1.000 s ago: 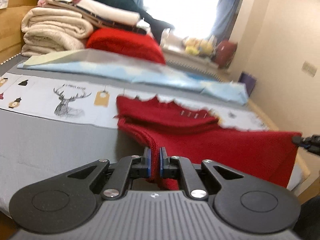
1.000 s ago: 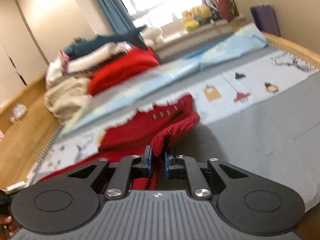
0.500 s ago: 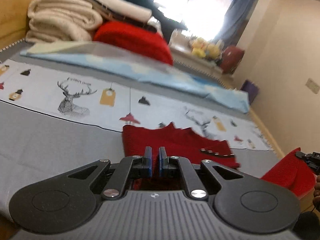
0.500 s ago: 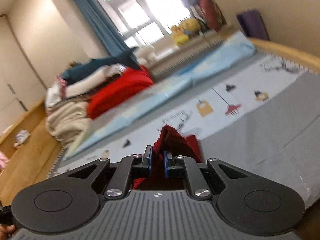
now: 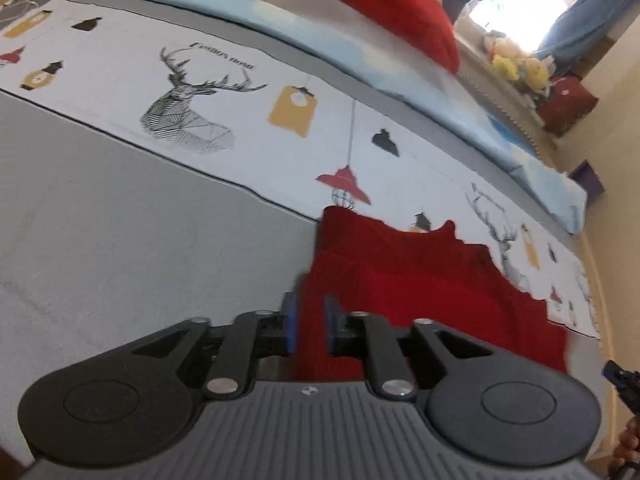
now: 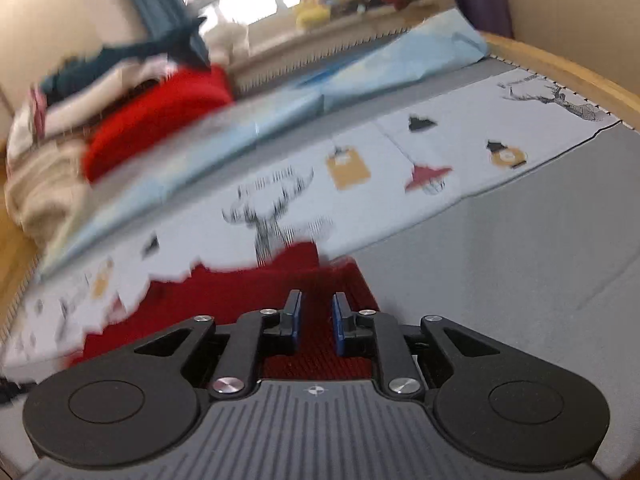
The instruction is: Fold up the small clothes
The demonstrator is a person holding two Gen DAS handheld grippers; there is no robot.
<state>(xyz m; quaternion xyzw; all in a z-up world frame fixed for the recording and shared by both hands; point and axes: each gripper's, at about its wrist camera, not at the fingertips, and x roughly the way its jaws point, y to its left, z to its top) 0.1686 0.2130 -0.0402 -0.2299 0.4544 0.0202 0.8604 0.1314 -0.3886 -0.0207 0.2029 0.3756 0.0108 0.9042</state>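
Observation:
A small red knitted garment [image 5: 420, 280] lies folded on the bed, over the grey cover and the printed strip. My left gripper [image 5: 307, 324] hangs over its left edge with the jaws slightly apart, red knit showing between them. In the right wrist view the same garment [image 6: 240, 296] lies flat. My right gripper [image 6: 316, 322] is over its right edge, jaws parted, with the cloth lying below the gap. The right gripper's tip shows at the left view's far right edge [image 5: 620, 380].
The bed [image 5: 120, 240] has a grey cover and a white strip with deer and lamp prints [image 5: 192, 92]. A light blue sheet [image 5: 360, 48] lies behind it. Folded blankets and a red knit pile [image 6: 152, 120] stack at the headboard side. A wooden bed rail [image 6: 560, 64] runs along the right.
Both grippers carried the red garment's near edge forward and down onto the bed, folding it over. Both jaws have opened a little, and the cloth now lies flat.

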